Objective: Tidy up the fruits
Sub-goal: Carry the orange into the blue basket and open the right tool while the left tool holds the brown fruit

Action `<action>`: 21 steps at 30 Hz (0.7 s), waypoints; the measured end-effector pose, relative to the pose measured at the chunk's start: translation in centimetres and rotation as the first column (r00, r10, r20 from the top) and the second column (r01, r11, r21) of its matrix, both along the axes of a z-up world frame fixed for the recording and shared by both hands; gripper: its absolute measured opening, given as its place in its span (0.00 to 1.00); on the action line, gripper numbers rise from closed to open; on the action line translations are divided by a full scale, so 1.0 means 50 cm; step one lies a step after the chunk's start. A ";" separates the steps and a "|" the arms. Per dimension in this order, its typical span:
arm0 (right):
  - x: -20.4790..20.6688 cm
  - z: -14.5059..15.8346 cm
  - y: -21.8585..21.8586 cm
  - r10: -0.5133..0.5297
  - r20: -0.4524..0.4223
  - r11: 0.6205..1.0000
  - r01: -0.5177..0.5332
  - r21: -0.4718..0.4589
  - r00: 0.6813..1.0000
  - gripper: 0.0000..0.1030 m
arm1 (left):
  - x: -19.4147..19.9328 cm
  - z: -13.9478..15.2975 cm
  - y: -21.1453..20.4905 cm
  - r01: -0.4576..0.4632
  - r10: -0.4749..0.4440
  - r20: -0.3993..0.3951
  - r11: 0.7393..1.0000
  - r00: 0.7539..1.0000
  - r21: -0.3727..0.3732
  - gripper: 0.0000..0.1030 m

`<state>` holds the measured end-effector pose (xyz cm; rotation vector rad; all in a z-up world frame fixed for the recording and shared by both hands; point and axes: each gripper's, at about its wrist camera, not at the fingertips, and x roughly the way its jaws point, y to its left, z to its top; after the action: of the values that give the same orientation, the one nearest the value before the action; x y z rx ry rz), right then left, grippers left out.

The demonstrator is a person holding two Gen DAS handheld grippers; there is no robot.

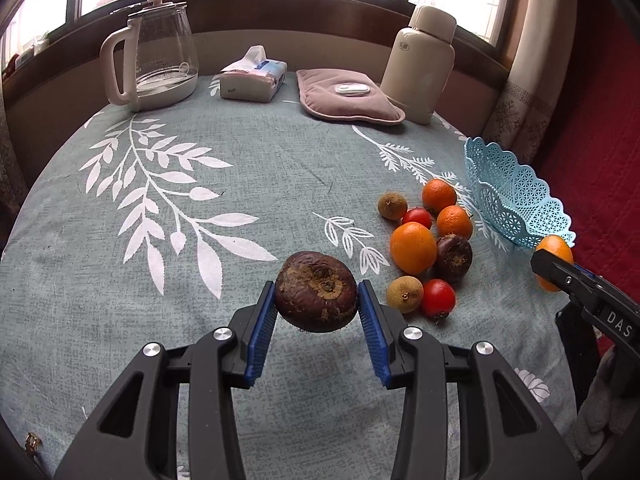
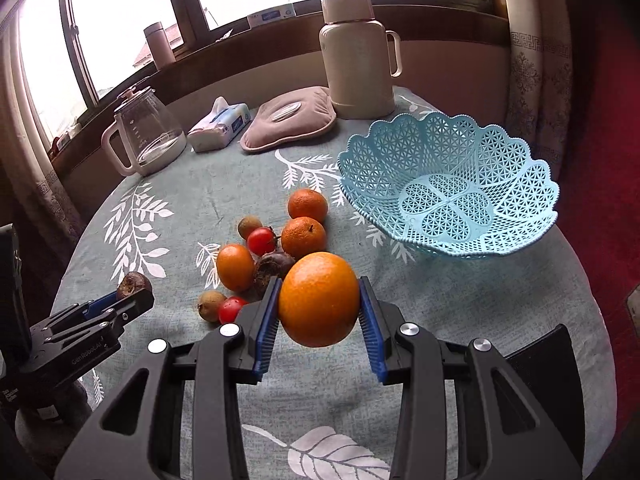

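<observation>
My left gripper [image 1: 317,300] is shut on a dark brown round fruit [image 1: 315,291], held just above the tablecloth; in the right wrist view this gripper [image 2: 132,296] shows at the left with the brown fruit [image 2: 134,285]. My right gripper [image 2: 319,302] is shut on a large orange [image 2: 319,298], lifted off the table; the left wrist view shows the orange [image 1: 555,254] at the far right below the basket rim. A pale blue lattice basket [image 2: 448,184] stands empty at the right. A pile of fruit [image 2: 272,248] lies left of it: oranges, red tomato-like fruits, small brown ones.
At the table's far side stand a glass kettle [image 1: 154,56], a tissue pack [image 1: 254,76], a pink pad [image 1: 348,98] and a cream thermos [image 1: 424,64]. A windowsill lies behind them. Red fabric [image 1: 592,152] borders the table on the right.
</observation>
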<state>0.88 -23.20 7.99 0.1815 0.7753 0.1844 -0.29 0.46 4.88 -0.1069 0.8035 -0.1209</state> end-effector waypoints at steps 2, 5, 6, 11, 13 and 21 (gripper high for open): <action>0.003 0.010 -0.014 -0.020 0.012 1.000 0.020 0.000 1.000 0.38 | -0.003 0.008 -0.001 0.002 -0.002 0.009 1.000 1.000 -0.002 0.40; 0.009 0.022 -0.039 -0.052 0.028 0.999 0.052 0.000 0.998 0.38 | -0.007 0.017 -0.003 0.004 -0.004 0.020 1.000 1.000 -0.007 0.40; 0.011 0.026 -0.047 -0.063 0.032 0.998 0.063 -0.002 0.998 0.38 | -0.008 0.020 -0.003 0.005 -0.005 0.023 1.000 1.000 -0.009 0.40; 0.028 0.035 -0.087 -0.114 0.047 0.993 0.114 -0.007 0.992 0.38 | -0.009 0.028 -0.007 0.011 -0.010 0.031 1.000 0.999 -0.010 0.40; 0.036 0.037 -0.102 -0.131 0.048 0.991 0.132 -0.008 0.990 0.38 | -0.010 0.029 -0.009 0.012 -0.012 0.033 1.000 0.999 -0.010 0.40; 0.080 0.026 -0.154 -0.192 0.028 0.981 0.192 -0.010 0.981 0.38 | -0.010 0.030 -0.010 0.012 -0.012 0.032 1.000 0.999 -0.008 0.40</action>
<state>4.90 -30.91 9.29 0.2405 0.7275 -0.0011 -0.81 -0.03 6.36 -0.1074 0.7716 -0.1372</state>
